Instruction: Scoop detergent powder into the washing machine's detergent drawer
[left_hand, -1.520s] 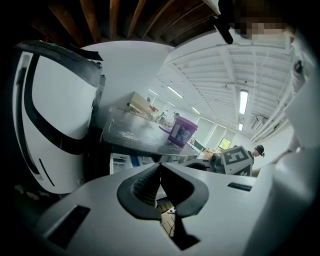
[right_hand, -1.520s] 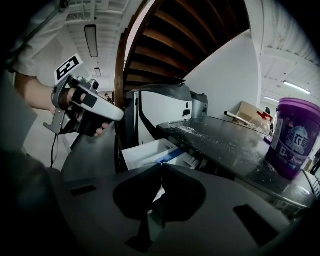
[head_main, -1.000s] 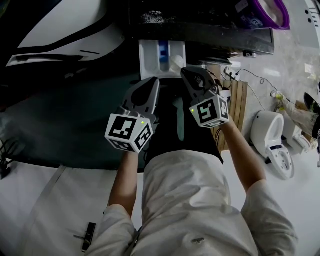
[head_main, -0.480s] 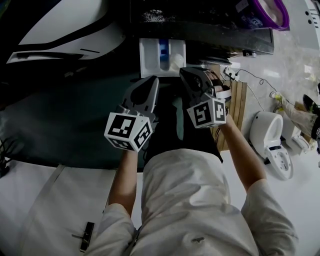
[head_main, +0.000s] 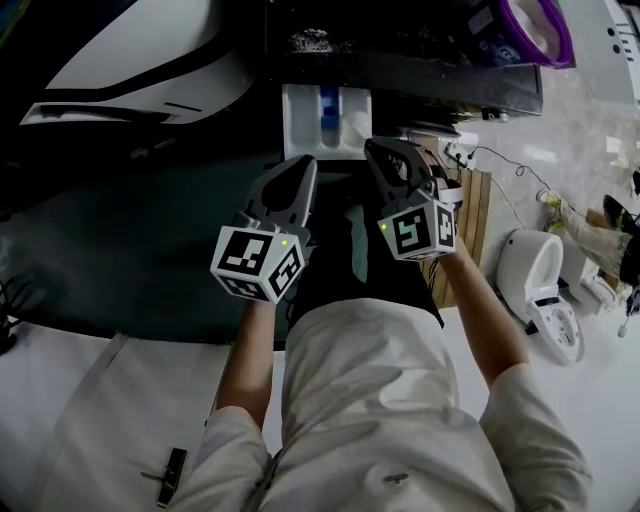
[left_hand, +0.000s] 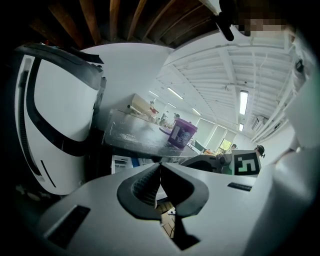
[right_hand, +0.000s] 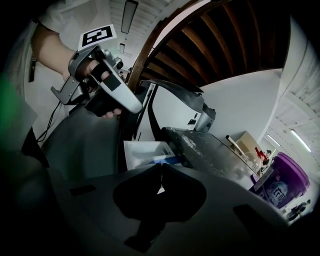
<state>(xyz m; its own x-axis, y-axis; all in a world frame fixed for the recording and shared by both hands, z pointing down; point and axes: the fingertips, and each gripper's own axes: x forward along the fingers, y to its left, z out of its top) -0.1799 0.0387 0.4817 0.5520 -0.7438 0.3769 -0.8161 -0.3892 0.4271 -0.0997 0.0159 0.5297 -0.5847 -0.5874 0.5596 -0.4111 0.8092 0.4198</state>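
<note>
On the pale glossy floor (head_main: 600, 420) lie wooden slats (head_main: 480, 215).

No readable text anywhere, purple tub (left_hand: 181, 134) label too blurred (pale print), letters indistinct

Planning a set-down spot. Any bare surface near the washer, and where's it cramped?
Machine top is bare between its powder-speckled left end and the purple tub. Pale floor at lower left is open, bar one small dark tool. Crowded: right of the drawer, with a slatted board, cables and a white appliance.
</note>
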